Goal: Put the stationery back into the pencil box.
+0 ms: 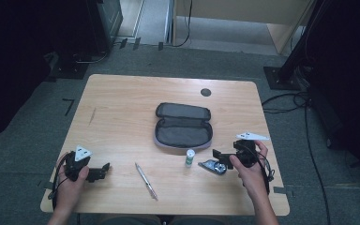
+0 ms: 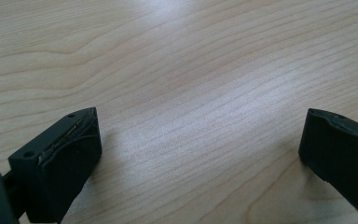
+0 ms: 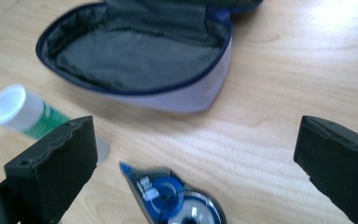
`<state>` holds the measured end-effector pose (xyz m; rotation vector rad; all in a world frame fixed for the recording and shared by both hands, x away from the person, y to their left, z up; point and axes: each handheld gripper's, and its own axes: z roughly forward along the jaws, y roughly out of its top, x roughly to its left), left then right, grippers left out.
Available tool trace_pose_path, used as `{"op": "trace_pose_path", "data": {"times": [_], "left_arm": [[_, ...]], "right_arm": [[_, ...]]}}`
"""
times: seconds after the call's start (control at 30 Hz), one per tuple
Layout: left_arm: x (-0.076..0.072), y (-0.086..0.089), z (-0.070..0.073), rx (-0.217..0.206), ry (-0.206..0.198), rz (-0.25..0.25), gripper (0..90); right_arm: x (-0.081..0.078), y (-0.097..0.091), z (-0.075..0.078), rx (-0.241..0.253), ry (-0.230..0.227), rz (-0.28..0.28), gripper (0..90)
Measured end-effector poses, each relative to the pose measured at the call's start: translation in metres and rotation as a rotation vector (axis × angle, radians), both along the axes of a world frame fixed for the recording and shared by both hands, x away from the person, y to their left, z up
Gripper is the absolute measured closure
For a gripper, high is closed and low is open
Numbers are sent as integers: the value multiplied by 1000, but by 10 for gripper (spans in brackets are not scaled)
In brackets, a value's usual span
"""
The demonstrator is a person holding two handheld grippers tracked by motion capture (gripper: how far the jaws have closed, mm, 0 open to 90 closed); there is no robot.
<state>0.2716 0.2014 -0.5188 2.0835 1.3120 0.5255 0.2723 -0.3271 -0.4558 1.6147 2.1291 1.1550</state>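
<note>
left gripper: black, hard, blocky; grey 3-cornered plate on top; jaws spread wide, bare wood between them; rests at the table's near-left.
pen: thin, silvery, lies slanted on the table, near the front edge, well apart from both grippers.
pencil case: soft fabric, oval, unzipped and lying open; grey lining, dark blue zip edge, pale outer wall; middle of the table.
glue stick: small cylinder, white cap, green label; upright, just in front of the case.
tape roller: clear blue plastic, teardrop shape; lies flat, right of the glue stick, just beside the right gripper's jaws, not pinched.
right gripper: same black build; jaws spread full, nothing pinched; roller low between them in the right gripper view.
table: light wood grain, rounded corners, 1 dark round hole at the back.
room: grey carpet, black stands, cables right.
hard to see: roller cut off and blurred in the right gripper view; room corners dark.
</note>
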Motion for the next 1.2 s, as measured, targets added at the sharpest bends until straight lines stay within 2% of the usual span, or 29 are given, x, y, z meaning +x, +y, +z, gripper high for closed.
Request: {"op": "trace_pose_path", "data": {"times": [0.17,0.4,0.57,0.8,1.2], "left_arm": [[0,0,0,-1,-1,0,0],[0,0,0,-1,-1,0,0],[0,0,0,-1,0,-1,0],[-1,0,0,1,-2,-5,0],[-1,0,0,0,-1,-5,0]], "right_arm": [[-8,-4,-10,-19,10,24,0],[-16,-8,-28,-11,25,27,1],[-20,-6,-36,-8,3,55,1],[-20,2,-45,-23,11,109,2],[-23,15,-59,-116,1,171,78]]}}
